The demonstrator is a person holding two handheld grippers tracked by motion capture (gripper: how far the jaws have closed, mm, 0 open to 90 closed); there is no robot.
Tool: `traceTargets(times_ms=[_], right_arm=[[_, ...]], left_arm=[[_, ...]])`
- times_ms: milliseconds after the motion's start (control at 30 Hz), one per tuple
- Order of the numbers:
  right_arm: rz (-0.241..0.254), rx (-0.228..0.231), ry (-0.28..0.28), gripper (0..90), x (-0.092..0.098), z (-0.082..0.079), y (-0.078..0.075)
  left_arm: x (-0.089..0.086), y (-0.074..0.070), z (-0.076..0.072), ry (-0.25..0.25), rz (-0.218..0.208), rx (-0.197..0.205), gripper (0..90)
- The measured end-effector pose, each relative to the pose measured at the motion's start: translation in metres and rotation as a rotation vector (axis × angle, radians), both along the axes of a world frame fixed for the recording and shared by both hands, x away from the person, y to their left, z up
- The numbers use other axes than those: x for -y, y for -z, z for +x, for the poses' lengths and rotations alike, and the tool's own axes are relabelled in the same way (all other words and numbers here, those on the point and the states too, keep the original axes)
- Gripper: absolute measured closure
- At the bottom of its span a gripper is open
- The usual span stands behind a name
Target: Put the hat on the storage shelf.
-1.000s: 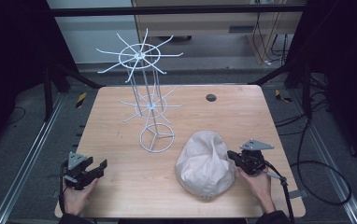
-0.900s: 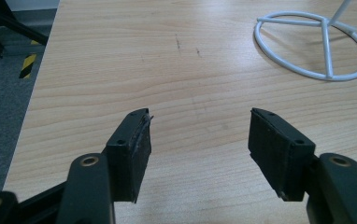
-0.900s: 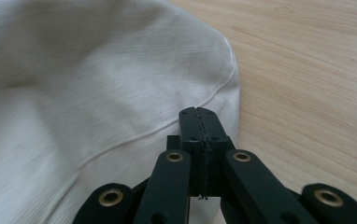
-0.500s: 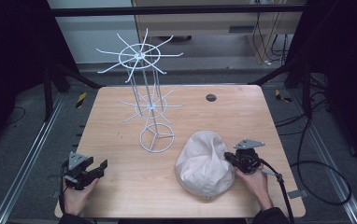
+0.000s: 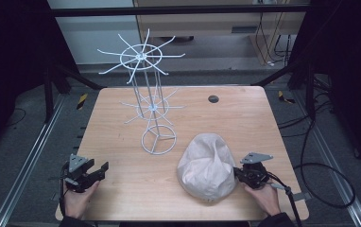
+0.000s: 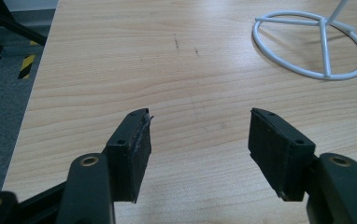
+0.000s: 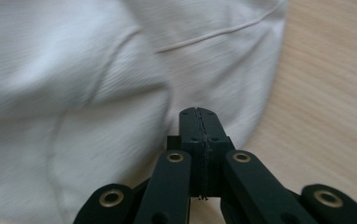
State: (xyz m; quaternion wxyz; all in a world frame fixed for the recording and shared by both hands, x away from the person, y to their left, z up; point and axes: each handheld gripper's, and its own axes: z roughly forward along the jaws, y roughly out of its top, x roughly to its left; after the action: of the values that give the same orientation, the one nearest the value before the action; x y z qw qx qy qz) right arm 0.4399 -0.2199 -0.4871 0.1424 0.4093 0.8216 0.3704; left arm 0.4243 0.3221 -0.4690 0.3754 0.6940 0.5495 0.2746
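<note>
A pale crumpled cloth cap point(image 5: 209, 165) lies on the near right part of the wooden table point(image 5: 244, 118). My right gripper point(image 5: 237, 174) rests low beside its right edge, jaws shut with nothing seen between them. In the right gripper view the closed tips point(image 7: 198, 114) sit just in front of the cap's fabric point(image 7: 97, 70); contact is unclear. My left gripper point(image 5: 100, 170) waits at the near left corner, and its open jaws point(image 6: 197, 121) hold nothing above bare wood. A white wire rack point(image 5: 145, 90) stands mid-table on a ring base point(image 5: 158, 138).
The rack's ring base point(image 6: 314, 44) lies ahead and to the right of the left gripper. A small dark round hole point(image 5: 213, 99) marks the far right part of the table. Metal rails and cables run along the floor around the table.
My right gripper has slid a little toward the near edge of the table, staying at the cap's right side. The left gripper has stayed put.
</note>
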Motion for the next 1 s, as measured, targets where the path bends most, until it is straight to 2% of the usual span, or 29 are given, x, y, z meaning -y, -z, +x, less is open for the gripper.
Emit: traceTargets(times_ms=[300, 600, 700, 833, 900, 1000], right_arm=[[0.050, 0.008, -0.110, 90.0, -0.012, -0.032, -0.005], [0.074, 0.004, -0.198, 90.0, -0.036, -0.042, -0.007], [0.086, 0.021, -0.189, 90.0, -0.033, -0.042, -0.011], [0.122, 0.084, -0.120, 90.0, -0.021, -0.036, -0.022], [0.133, 0.129, -0.067, 90.0, -0.016, -0.025, -0.027], [0.134, 0.152, -0.012, 90.0, -0.014, -0.007, -0.028]], left_arm=[[0.000, 0.000, 0.000, 0.001, 0.003, 0.002, 38.8], [0.001, 0.000, 0.000, 0.002, 0.002, 0.001, 38.8], [0.000, 0.000, 0.000, 0.001, 0.003, 0.001, 38.8], [0.000, 0.000, 0.001, 0.000, 0.002, -0.002, 38.8], [0.000, 0.000, 0.001, 0.000, 0.003, -0.004, 38.8], [0.000, 0.000, 0.002, 0.001, 0.004, -0.004, 38.9]])
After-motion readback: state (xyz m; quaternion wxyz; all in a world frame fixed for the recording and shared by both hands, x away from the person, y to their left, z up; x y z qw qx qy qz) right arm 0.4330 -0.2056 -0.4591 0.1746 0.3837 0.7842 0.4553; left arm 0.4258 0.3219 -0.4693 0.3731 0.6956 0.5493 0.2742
